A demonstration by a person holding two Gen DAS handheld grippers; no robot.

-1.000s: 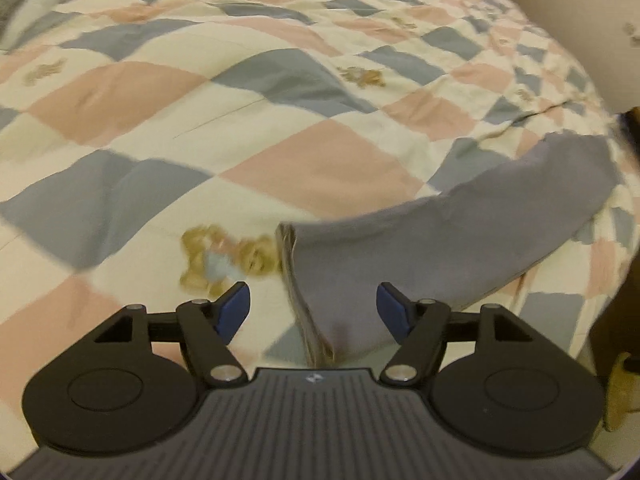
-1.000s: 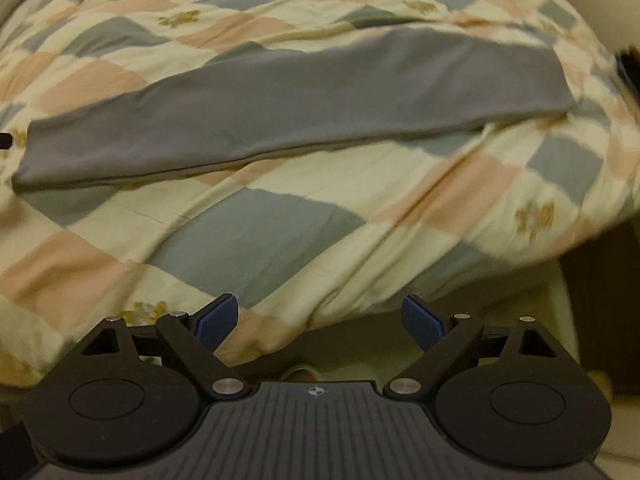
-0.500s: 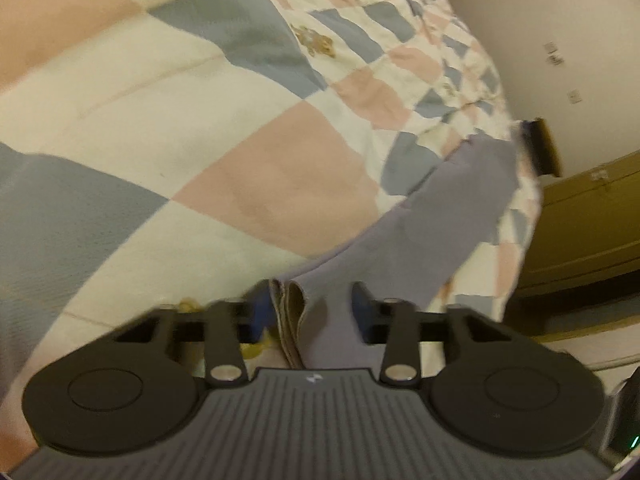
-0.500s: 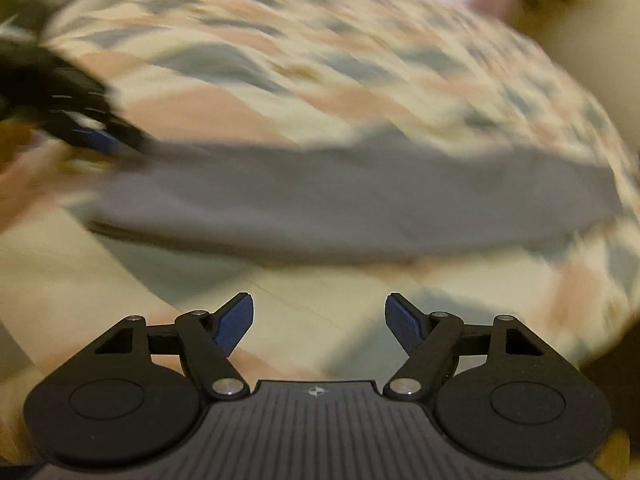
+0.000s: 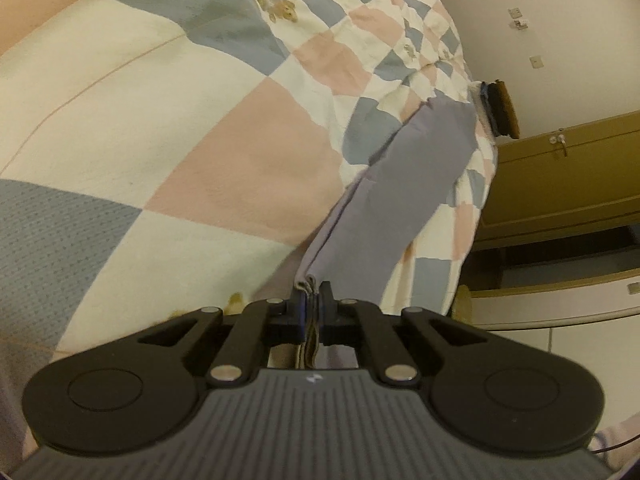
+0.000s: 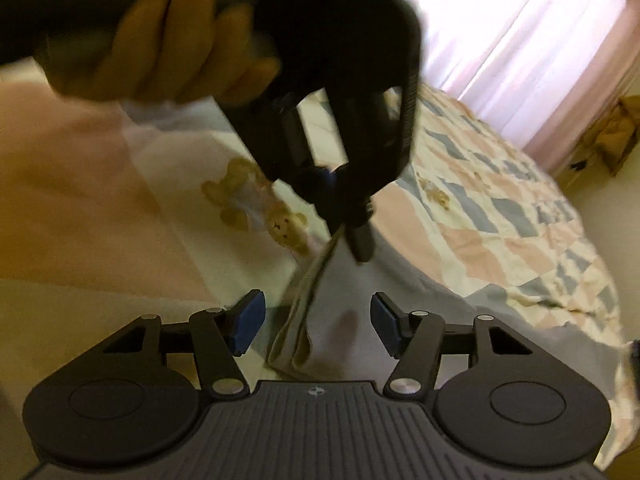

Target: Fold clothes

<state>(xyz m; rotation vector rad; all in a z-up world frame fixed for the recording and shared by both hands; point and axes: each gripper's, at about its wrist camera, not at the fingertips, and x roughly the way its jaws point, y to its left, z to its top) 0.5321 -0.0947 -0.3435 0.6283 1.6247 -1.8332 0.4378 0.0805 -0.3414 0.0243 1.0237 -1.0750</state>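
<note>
Left fingers (image 5: 298,312) pinching grey garment (image 5: 404,184) corner, right fingers (image 6: 248,322) spread, straddling its folded edge

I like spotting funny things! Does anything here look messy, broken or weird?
Nothing looks broken or spilled. The grey garment lies as a long folded strip on the patchwork quilt. The left gripper pinches its end; the right gripper is open around that end.
</note>
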